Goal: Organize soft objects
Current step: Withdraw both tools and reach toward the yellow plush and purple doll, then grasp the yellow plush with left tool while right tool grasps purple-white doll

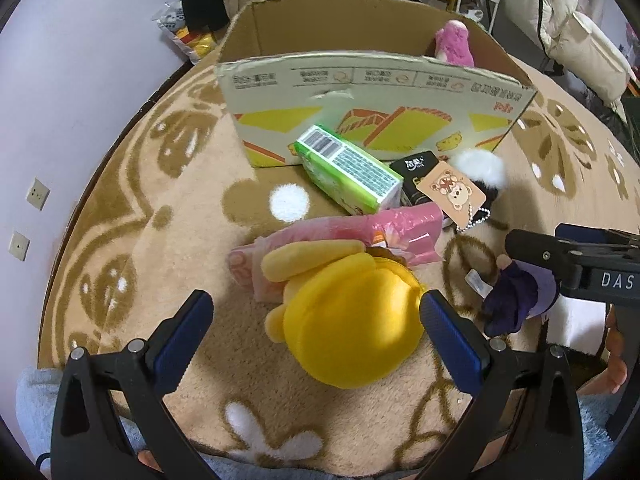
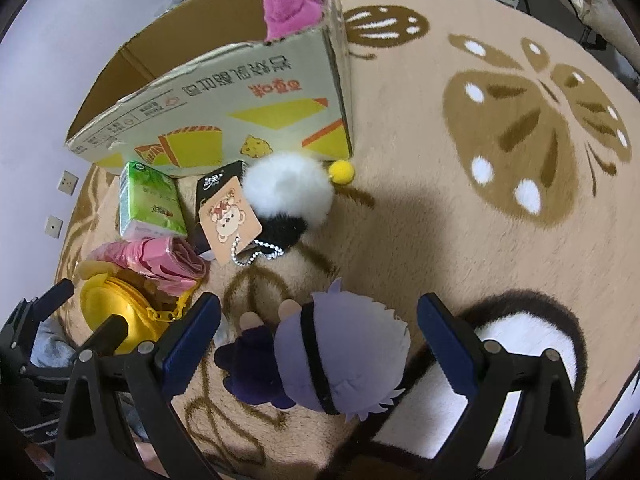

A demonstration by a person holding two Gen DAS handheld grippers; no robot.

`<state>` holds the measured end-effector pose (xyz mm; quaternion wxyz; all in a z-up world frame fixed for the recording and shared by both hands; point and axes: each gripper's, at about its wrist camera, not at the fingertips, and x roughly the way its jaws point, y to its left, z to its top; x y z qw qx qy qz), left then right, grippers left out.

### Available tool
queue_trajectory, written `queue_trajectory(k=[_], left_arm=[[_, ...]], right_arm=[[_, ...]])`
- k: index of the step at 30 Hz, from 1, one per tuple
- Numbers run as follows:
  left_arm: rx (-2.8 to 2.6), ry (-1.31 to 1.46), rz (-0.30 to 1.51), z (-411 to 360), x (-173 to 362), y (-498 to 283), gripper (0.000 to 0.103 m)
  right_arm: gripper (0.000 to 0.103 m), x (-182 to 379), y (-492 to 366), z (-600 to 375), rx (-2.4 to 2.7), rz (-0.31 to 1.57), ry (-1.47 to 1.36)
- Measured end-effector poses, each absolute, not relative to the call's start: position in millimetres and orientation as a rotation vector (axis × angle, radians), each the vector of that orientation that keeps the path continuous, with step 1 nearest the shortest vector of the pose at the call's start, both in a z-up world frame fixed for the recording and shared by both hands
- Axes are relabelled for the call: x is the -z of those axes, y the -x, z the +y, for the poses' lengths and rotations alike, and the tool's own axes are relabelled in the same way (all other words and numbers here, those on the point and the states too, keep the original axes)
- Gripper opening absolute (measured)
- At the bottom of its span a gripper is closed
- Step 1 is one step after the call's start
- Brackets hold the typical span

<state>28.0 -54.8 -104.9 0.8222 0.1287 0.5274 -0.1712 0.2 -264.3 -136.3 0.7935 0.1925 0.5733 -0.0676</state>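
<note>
The left gripper (image 1: pixel 316 332) points forward and down, its jaws spread wide, the blue pads (image 1: pixel 182 340) well apart. The right gripper (image 2: pixel 318 346) is angled down the same way, jaws equally wide, nothing clamped between its pads (image 2: pixel 446 350). Seen from the left wrist, the right gripper's black body reaches in from the right edge.
</note>
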Motion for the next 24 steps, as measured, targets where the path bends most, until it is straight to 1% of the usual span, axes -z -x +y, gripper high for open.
queue_trajectory(k=[5, 7, 12, 14, 16, 19, 22, 24], left_arm=[[0.375, -0.302, 1.137, -61.7, 110.7, -28.0, 0.102], [0.385, -0.306, 1.141, -63.1, 112.1, -27.7, 0.102], [0.391, -0.314, 1.167, -67.8, 120.2, -29.4, 0.102], [0.391, -0.319, 1.183, -68.9, 124.8, -30.5, 0.102], [0.393, -0.326, 1.191, -70.7, 128.2, -30.8, 0.101], [0.413, -0.301, 1.215, -71.2, 131.3, -30.9, 0.095], [0.416, -0.306, 1.223, -72.1, 135.5, -30.0, 0.086], [0.426, -0.304, 1.229, -73.6, 137.1, -30.0, 0.083]], right_arm=[[0.102, 144.9, 0.3, -267.8, 0.142, 1.265, -0.447], [0.098, 148.2, -0.5, -267.0, 0.134, 1.279, -0.451], [0.096, 155.4, -2.6, -258.3, 0.120, 1.314, -0.437], [0.092, 156.1, -1.8, -259.2, 0.123, 1.315, -0.438], [0.091, 157.1, -1.1, -260.0, 0.123, 1.313, -0.455], [0.089, 157.2, 2.5, -266.1, 0.122, 1.309, -0.479], [0.085, 157.2, 4.1, -270.9, 0.121, 1.302, -0.489], [0.085, 156.6, 4.9, -272.2, 0.118, 1.300, -0.492]])
